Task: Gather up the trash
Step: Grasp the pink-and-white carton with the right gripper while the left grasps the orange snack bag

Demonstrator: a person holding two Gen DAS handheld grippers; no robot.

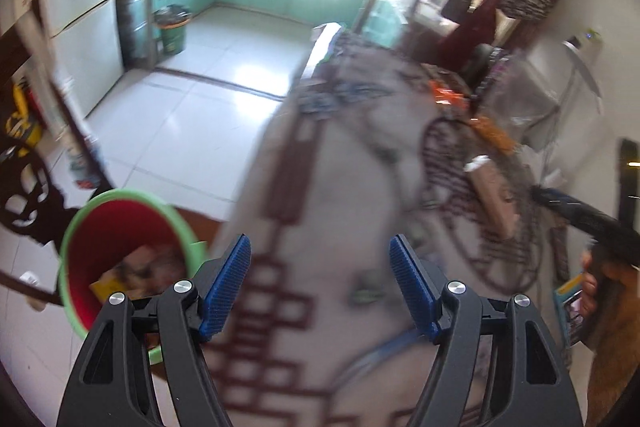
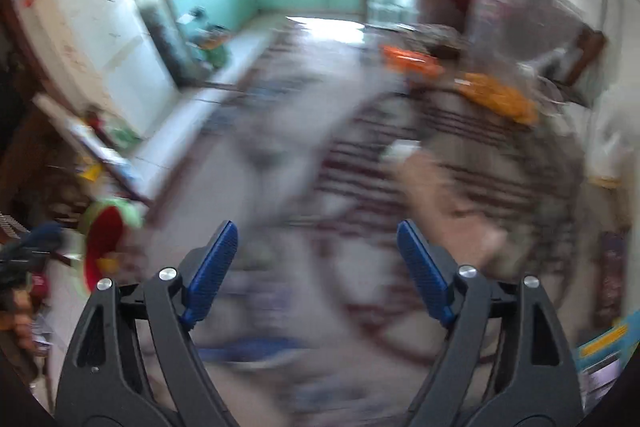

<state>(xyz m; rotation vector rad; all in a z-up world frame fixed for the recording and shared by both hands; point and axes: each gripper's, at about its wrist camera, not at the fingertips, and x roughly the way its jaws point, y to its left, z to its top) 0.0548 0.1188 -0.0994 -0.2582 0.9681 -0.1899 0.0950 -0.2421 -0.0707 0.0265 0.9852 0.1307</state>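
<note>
1. The left gripper (image 1: 320, 283) hangs wide apart and holds nothing, above the patterned cloth of the counter (image 1: 332, 211).
2. The right gripper (image 2: 316, 273) is also spread wide and bare.
3. The red bin (image 1: 120, 247) with a green rim stands just off the counter's left edge, wrappers inside; open tiled floor (image 1: 192, 107) lies beyond.
4. Only the left view sharply shows a cardboard tube (image 1: 490, 193) on the counter; the right view is blurred.

Green-rimmed red bin (image 1: 120, 227) holds scraps beside the table.
</note>
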